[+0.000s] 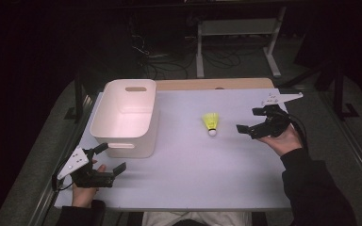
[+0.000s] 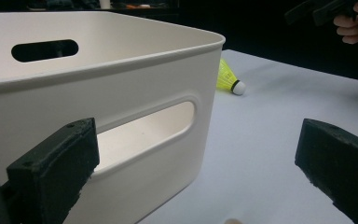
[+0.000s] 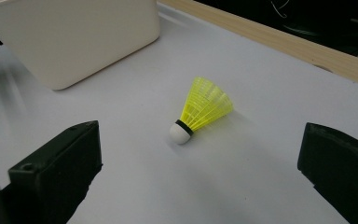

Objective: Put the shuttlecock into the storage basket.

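Right gripper point(image 1: 248, 121) stands with jaws spread wide and nothing between them, low over the table point(image 1: 193, 179), aimed at the yellow shuttlecock point(image 1: 211, 122). In the right gripper view the shuttlecock point(image 3: 200, 109) lies on its side ahead of the jaws and between their lines, white cork tip nearest, skirt fanned away toward the table's far wooden edge point(image 3: 279, 39). It is near but not touched. The white bin point(image 1: 125, 115) sits well apart, beyond it.

Left gripper point(image 1: 107, 159) is also open and empty, just in front of the bin's near wall; in the left gripper view the bin's handle slot point(image 2: 144, 135) lies close ahead.

Risks, as judged:
- The shuttlecock is light and rests on a curved skirt. One jaw arriving before the other would likely roll or spin it out of line.
- Closing on the skirt may crush the plastic fan, and it could spring free; the cork looks the firmer hold, but it is small and round and could squirt out.
- Coming in too low may scrape the table and push the piece ahead.
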`<state>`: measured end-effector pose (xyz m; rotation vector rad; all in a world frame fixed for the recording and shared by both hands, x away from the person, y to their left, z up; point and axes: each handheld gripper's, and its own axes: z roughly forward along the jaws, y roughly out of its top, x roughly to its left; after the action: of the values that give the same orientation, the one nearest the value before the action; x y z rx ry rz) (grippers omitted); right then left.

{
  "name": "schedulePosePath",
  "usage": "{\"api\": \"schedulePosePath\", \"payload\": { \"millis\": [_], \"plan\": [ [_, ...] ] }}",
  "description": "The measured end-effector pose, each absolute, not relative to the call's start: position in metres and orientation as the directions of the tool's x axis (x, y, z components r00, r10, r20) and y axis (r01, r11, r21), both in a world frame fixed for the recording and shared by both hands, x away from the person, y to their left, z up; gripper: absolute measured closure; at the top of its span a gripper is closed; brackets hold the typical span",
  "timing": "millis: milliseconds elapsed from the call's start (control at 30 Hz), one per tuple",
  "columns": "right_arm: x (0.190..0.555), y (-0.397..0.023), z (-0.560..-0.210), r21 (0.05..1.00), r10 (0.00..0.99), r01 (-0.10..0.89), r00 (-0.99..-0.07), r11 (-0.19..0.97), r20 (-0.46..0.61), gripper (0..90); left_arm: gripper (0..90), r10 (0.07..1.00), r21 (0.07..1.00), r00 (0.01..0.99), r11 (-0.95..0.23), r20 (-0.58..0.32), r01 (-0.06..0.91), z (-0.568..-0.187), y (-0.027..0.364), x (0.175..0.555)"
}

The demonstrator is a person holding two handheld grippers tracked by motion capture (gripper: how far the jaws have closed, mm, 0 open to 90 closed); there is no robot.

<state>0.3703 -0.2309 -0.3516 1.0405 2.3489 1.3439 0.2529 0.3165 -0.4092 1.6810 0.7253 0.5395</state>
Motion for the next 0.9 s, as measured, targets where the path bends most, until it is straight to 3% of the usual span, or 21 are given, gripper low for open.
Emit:
{"api": "schedulePosePath", "payload": {
  "millis": [900],
  "plan": [
    [0.402,-0.213,-0.359,0.813,0.670,0.461,-0.732,0.356,0.122,0.0,0.0,0.707,0.976,0.706,-0.126,-0.038,0.179,-0.409,0.317,0.253]
  ]
}}
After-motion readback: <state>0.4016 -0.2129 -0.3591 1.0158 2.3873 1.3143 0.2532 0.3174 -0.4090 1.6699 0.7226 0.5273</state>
